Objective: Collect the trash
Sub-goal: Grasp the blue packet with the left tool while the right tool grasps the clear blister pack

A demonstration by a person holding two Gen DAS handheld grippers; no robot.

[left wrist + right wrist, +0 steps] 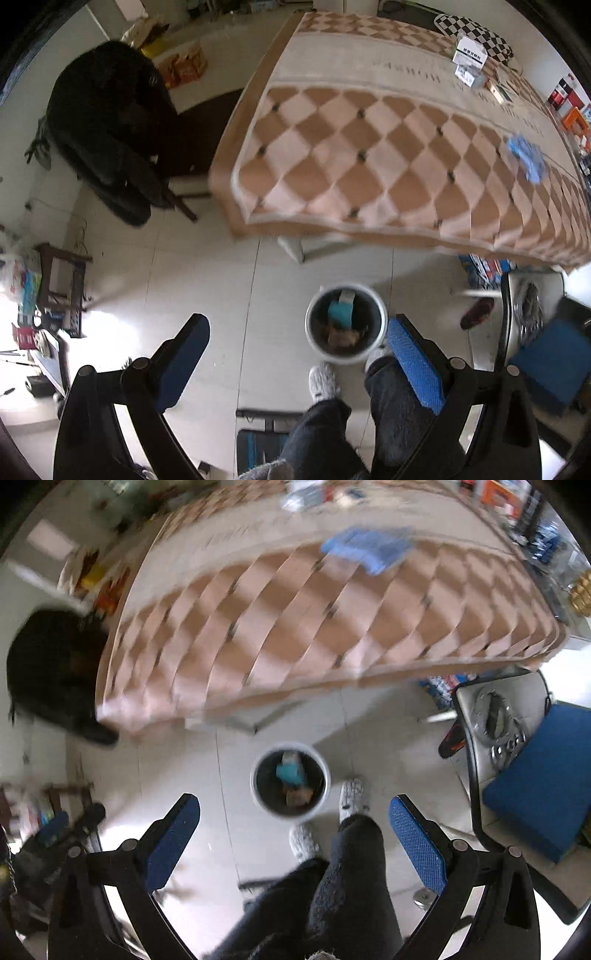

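Note:
A round white trash bin (380, 314) stands on the tiled floor below the table edge; inside lie a teal packet (340, 312) and brown scraps. It also shows in the right wrist view (321, 764). A crumpled blue wrapper (526, 157) lies on the checkered tablecloth (351, 147) near the right side; it also shows, blurred, in the right wrist view (369, 550). My left gripper (299, 334) is open and empty, high above the floor just left of the bin. My right gripper (293, 812) is open and empty above the bin.
A black chair with dark clothing (107, 125) stands left of the table. Small boxes (469, 59) sit at the table's far end. A chair with a blue cushion (535, 775) is at the right. The person's legs and white slippers (323, 380) are beside the bin.

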